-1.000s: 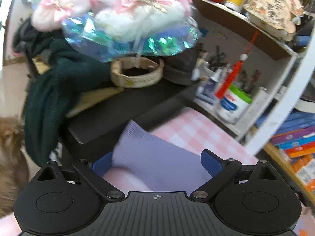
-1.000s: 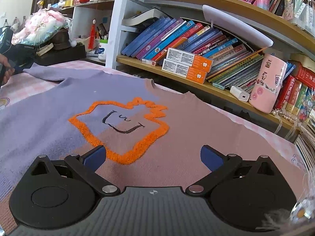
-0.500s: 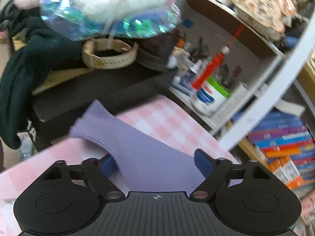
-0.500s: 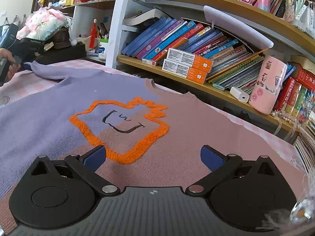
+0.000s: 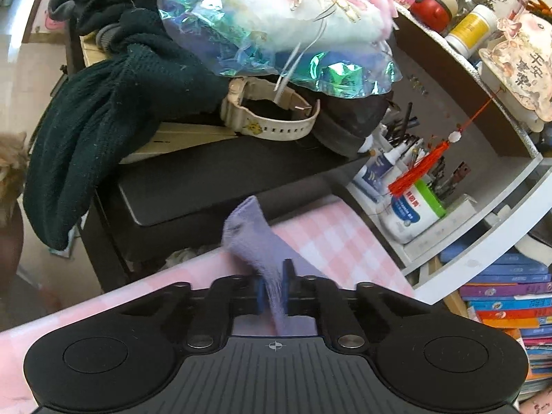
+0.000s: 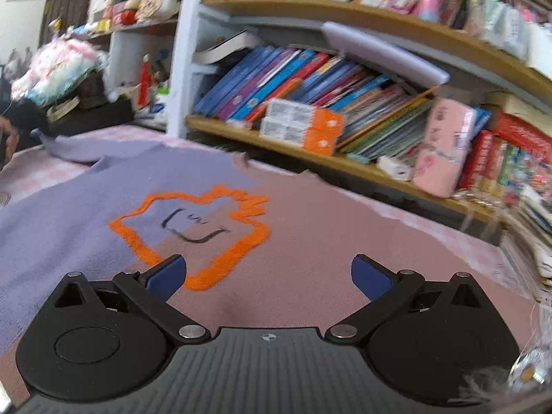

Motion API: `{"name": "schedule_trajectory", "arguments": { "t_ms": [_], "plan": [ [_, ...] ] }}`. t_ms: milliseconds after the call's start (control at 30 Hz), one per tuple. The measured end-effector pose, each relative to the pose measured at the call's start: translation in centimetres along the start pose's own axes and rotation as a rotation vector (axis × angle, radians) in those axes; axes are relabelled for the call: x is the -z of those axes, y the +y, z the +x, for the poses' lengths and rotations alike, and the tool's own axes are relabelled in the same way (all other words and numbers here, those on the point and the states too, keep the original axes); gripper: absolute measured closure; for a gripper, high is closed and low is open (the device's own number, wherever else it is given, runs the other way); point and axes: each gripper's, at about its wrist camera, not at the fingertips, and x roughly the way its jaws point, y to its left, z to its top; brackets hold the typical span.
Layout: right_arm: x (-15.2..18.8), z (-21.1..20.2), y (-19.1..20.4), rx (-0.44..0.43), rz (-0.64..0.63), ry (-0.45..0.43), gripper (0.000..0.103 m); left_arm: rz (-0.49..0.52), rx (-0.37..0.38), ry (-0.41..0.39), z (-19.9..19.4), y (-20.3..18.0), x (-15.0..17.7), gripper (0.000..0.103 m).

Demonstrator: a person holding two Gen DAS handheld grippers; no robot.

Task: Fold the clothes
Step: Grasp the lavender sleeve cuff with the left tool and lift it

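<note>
Across the pink checked tablecloth (image 6: 34, 169) your sweater (image 6: 310, 234) lies flat, lilac on one half and dusty pink on the other, with an orange outlined shape (image 6: 193, 234) on its chest. Half a second ago its lilac sleeve (image 5: 255, 241) lay loose between the spread fingers of your left gripper (image 5: 274, 289); those fingers have now closed, and you pinch the sleeve near its cuff, which stands up ahead of the pads. Your right gripper (image 6: 269, 276) has stayed wide apart, holding nothing, low over the pink half, though its view has shifted and blurred. On the bookshelf (image 6: 345, 158) no spine can be read. Beyond the black box (image 5: 207, 186), the card (image 5: 528, 72) on the upper shelf carries Chinese characters, and the white tub (image 5: 410, 214) shows red lettering too small to read.
</note>
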Motion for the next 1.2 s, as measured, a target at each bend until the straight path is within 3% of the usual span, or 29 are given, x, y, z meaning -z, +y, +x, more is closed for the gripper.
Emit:
{"name": "schedule_trajectory", "arguments": {
  "t_ms": [67,167,300,433,633,900,1200],
  "plan": [
    [0.4,-1.0,-0.7,-0.002,0.022,-0.010,0.000,0.053,-0.007,0.002,-0.4,-1.0,0.1,0.099],
    [1.2,-2.3,-1.6,0.000,0.046,-0.012,0.000,0.160,0.054,-0.019,-2.0,-3.9,0.3,0.100],
    [1.7,-2.8,-2.3,0.006,0.067,-0.015,0.000,0.226,0.214,-0.011,-4.5,-9.8,0.8,0.100],
    [1.9,-2.5,-2.1,-0.007,0.064,-0.007,0.000,0.329,0.384,0.027,-6.0,-18.0,3.2,0.100],
    [1.9,-2.1,-2.2,0.005,0.076,0.012,0.000,0.408,0.535,0.106,-5.2,-27.2,8.9,0.100],
    [2.0,-2.0,-2.9,0.005,0.129,0.029,0.000,0.470,0.581,0.255,-1.5,-33.0,18.5,0.100],
    [1.9,-2.0,-2.7,0.001,0.110,0.024,0.000,0.584,0.567,0.391,0.2,-35.4,26.9,0.099]
  ]
}}
